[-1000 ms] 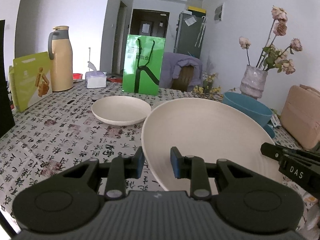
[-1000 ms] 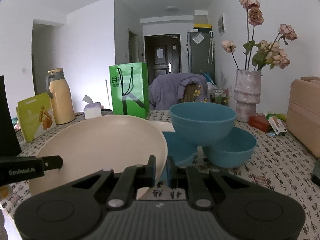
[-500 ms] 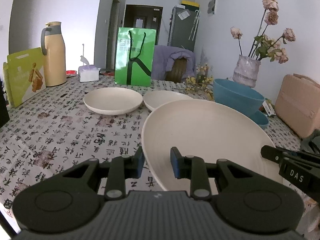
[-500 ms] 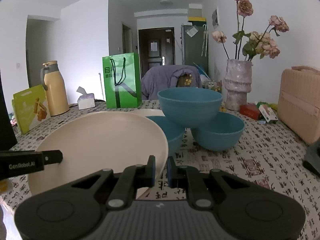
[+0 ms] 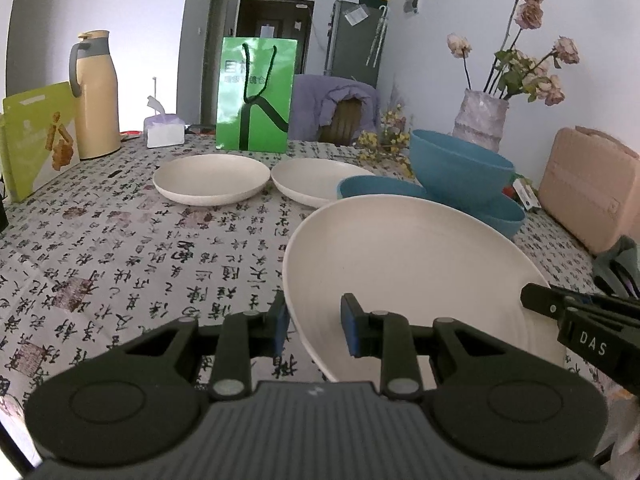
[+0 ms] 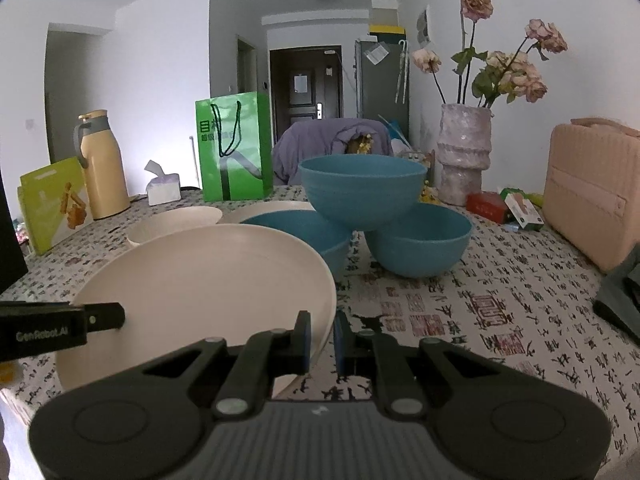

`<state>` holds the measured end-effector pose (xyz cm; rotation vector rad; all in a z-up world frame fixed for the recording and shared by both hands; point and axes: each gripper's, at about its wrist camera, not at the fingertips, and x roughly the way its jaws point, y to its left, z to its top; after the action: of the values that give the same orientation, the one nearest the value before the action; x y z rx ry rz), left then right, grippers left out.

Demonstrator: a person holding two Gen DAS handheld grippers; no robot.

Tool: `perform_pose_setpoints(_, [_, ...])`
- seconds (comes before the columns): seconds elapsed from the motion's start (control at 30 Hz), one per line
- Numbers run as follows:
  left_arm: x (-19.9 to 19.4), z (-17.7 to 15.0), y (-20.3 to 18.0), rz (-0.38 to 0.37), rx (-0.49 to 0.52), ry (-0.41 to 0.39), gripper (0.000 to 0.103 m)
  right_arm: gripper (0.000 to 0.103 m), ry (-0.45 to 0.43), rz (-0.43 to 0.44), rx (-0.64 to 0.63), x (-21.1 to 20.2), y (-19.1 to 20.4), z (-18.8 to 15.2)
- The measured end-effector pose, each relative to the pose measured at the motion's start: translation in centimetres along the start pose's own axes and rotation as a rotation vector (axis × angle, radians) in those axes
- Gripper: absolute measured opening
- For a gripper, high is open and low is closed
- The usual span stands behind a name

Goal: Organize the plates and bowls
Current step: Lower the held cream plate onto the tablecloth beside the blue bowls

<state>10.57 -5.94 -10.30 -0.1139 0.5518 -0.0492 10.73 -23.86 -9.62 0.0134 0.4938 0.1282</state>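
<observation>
Both tools carry one large cream plate [image 5: 404,264] between them, held tilted above the table [image 5: 120,256]. The left tool [image 5: 312,330] has its jaws astride the plate's near-left rim, one inside and one outside, pinching it. The right tool [image 6: 320,338] has its jaws pressed nearly together on the plate's right edge.

Ahead of the left tool, two more cream plates [image 5: 211,179] sit side by side on the patterned cloth. Straight ahead of the right tool stand three blue bowls [image 6: 362,191]: two on the table and one perched on their rims. Beyond them are a green paper bag [image 6: 234,146] and a vase of dried roses [image 6: 464,152].
</observation>
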Motion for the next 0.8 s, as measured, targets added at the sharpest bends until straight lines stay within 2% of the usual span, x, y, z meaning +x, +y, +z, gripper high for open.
perform_pose_setpoints(0.8, [1.6,-2.2,-0.7,0.017,0.014,0.063,0.028,0.012,0.086,0.011,0.023,1.6,-1.1,-2.7])
